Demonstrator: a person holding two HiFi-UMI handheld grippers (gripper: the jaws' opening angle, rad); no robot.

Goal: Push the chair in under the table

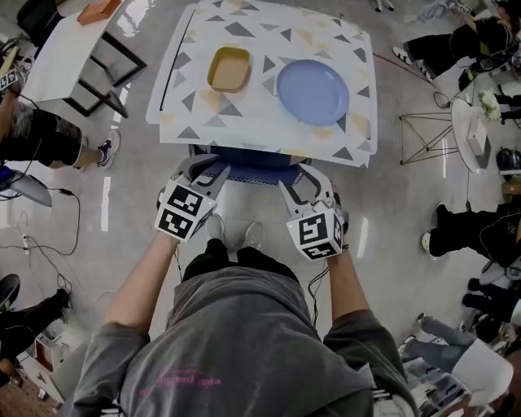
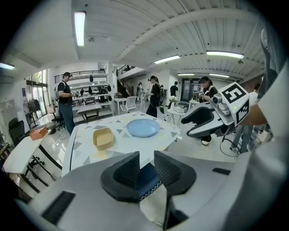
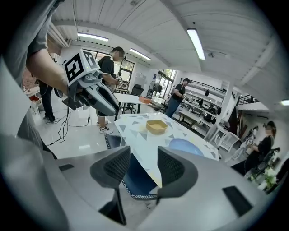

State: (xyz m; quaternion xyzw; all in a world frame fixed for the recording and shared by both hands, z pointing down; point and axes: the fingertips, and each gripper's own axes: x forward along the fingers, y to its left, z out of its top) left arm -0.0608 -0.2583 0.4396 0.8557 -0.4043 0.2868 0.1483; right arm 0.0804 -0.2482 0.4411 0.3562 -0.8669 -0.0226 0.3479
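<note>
The blue chair (image 1: 252,160) is tucked under the table (image 1: 195,122), and only the near edge of its seat shows past the white, triangle-patterned cloth. A yellow tray (image 1: 229,68) and a blue plate (image 1: 313,91) sit on the tabletop. My left gripper (image 1: 210,169) and right gripper (image 1: 305,181) hover side by side just short of the seat edge, touching nothing. In the left gripper view the left gripper (image 2: 146,166) shows a narrow empty gap over the chair seat (image 2: 146,179). In the right gripper view the right gripper (image 3: 143,163) stands wider apart above the seat (image 3: 135,176), also empty.
The person's feet (image 1: 236,234) stand on the pale floor right behind the chair. A second white table (image 1: 69,49) with an orange tray (image 1: 98,10) stands at the back left. A wire stand (image 1: 427,130) and seated people ring the right side. Cables (image 1: 49,244) trail on the left.
</note>
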